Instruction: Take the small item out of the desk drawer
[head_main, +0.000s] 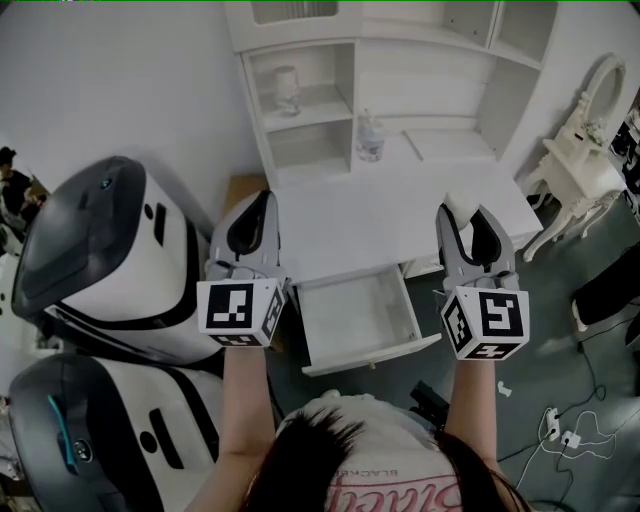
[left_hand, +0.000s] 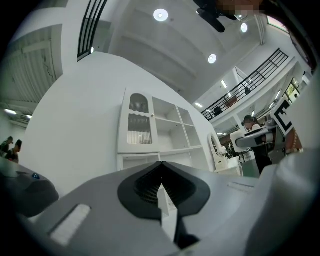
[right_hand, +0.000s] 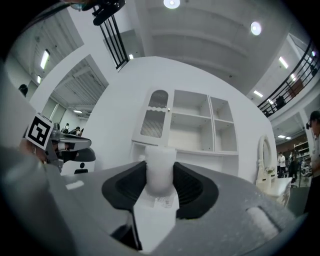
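The white desk (head_main: 400, 205) has its drawer (head_main: 322, 340) pulled out below the front edge, and the drawer's inside shows bare. My right gripper (head_main: 462, 208) is raised over the desk's right part. It is shut on a small white cylindrical item (head_main: 459, 204), which stands upright between the jaws. In the right gripper view the item (right_hand: 160, 170) fills the gap between the black pads of the right gripper (right_hand: 160, 172). My left gripper (head_main: 260, 200) hovers at the desk's left edge, shut with nothing in it. Its tips meet in the left gripper view (left_hand: 161, 165).
A clear bottle (head_main: 370, 138) stands at the back of the desk, and a small jar (head_main: 287, 88) sits on a shelf of the hutch (head_main: 345, 60). Two large white-and-black machines (head_main: 110, 260) crowd the left. A white vanity table (head_main: 580, 160) stands at the right. Cables lie on the floor (head_main: 565, 435).
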